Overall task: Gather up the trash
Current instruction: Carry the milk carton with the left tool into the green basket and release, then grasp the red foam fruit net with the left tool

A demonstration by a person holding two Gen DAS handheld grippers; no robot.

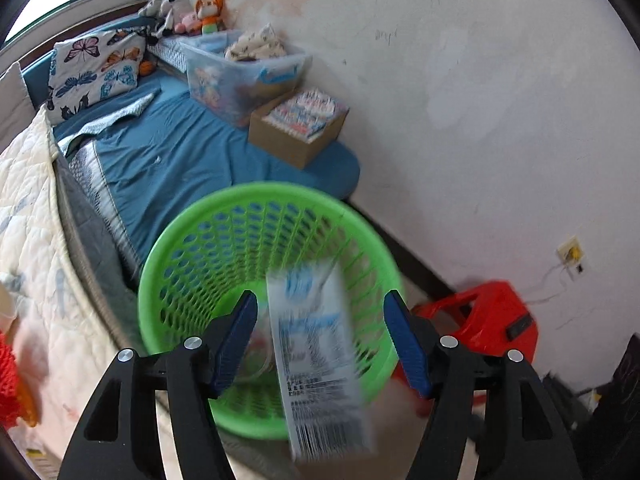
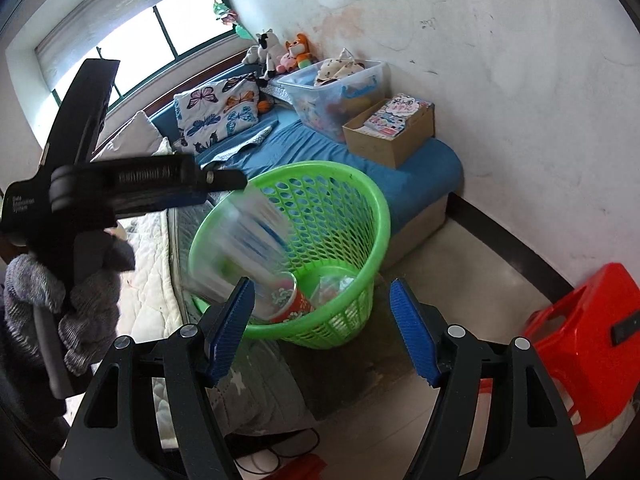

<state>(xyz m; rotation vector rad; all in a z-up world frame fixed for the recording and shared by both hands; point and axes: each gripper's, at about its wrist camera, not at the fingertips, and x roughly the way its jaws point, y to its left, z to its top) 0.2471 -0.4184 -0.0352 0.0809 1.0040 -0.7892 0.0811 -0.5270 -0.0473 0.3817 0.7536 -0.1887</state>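
The white and blue carton (image 1: pixel 320 360) is smeared by motion in both views, and its print cannot be read. The green basket (image 1: pixel 224 216) has its near rim hidden behind the carton. The red stool (image 2: pixel 592 332) is cut off by the picture's right edge. The paper cup (image 2: pixel 288 300) in the basket is partly hidden.
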